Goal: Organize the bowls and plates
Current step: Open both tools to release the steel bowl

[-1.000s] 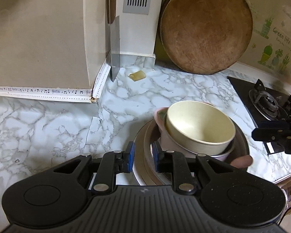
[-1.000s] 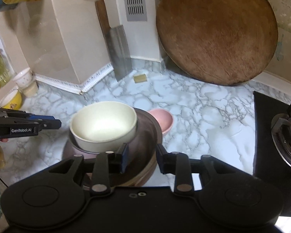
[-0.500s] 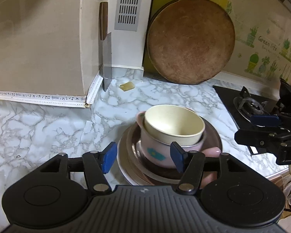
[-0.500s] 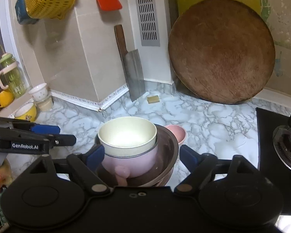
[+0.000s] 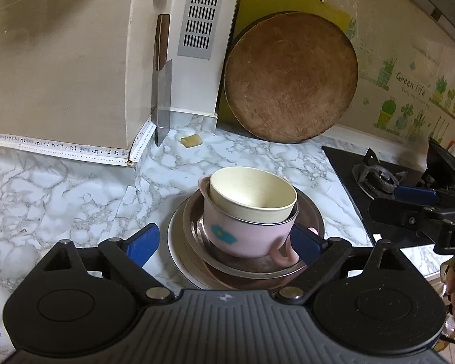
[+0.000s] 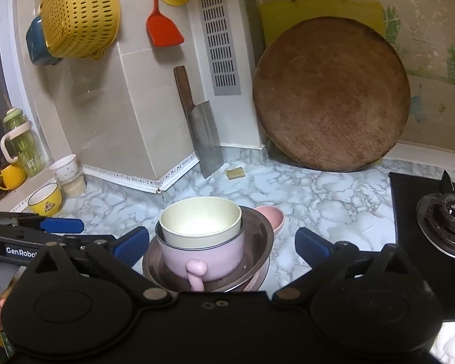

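Left gripper (image 5: 224, 242): black, ribbed housing, blue pads (image 5: 142, 244) spread wide, nothing between them pressed; its jaws have just been opening, and the stack sits in the gap ahead, untouched. Right gripper (image 6: 221, 247): same build, jaws likewise just opened to full spread, gripping nothing. Stack stands on the marbled grey-white countertop (image 5: 75, 191), near its front edge, between the two grippers. Bottom to top: white plate (image 5: 179, 261), glossy; brown shallow dish (image 5: 257, 268) with a dark metallic sheen; pink two-handled bowl (image 5: 245, 236), matte, with a teal mark on its wall; cream bowl (image 5: 251, 194), smooth, round, nested slightly tilted inside the pink one. In the right wrist view a small pink bowl (image 6: 273, 217) shows just behind the stack. Compared with one second ago, both pairs of pads were nearly closed at the stack's rim; now both stand back from it, wide apart, and the stack is unchanged. Farther right: black gas hob (image 5: 379, 179). Farther back: a steel cleaver (image 5: 162, 103) with wooden handle leaning on the beige tiled wall, a small yellow sponge (image 5: 191, 141), a round, worn brown chopping board (image 5: 291, 77) leaning before a yellow board (image 5: 257, 6).
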`<state>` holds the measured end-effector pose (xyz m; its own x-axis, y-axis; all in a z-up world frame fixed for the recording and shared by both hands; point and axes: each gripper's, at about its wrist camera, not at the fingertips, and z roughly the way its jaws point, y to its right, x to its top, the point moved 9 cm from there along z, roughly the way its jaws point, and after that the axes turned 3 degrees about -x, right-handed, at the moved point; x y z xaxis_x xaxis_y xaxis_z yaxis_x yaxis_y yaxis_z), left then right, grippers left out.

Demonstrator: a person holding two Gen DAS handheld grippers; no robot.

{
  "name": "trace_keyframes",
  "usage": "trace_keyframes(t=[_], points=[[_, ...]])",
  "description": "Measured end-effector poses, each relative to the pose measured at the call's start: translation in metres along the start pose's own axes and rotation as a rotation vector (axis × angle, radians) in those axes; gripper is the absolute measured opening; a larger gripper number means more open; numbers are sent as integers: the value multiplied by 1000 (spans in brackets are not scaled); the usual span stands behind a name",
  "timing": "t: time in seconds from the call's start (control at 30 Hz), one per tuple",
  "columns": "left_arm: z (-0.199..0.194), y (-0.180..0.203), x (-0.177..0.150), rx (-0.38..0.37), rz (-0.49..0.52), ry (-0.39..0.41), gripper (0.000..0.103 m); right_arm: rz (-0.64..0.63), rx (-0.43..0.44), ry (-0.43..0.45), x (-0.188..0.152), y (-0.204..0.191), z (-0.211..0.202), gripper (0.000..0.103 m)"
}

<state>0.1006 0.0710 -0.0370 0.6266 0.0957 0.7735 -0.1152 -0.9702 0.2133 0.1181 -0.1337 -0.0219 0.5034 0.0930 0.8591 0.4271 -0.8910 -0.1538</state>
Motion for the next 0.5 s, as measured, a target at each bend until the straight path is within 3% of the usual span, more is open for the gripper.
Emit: trace_keyframes(t=[0.03,0.27,0.5], points=[[0,1,0,-9,-6,-2,103,2,0,2,0,1,-1,103],[-7,10,2,-17,-10,27,103,14,16,37,1,1,-13,103],[-17,15,5,21,26,62,103,-22,1,69,3,-4,-22,103]])
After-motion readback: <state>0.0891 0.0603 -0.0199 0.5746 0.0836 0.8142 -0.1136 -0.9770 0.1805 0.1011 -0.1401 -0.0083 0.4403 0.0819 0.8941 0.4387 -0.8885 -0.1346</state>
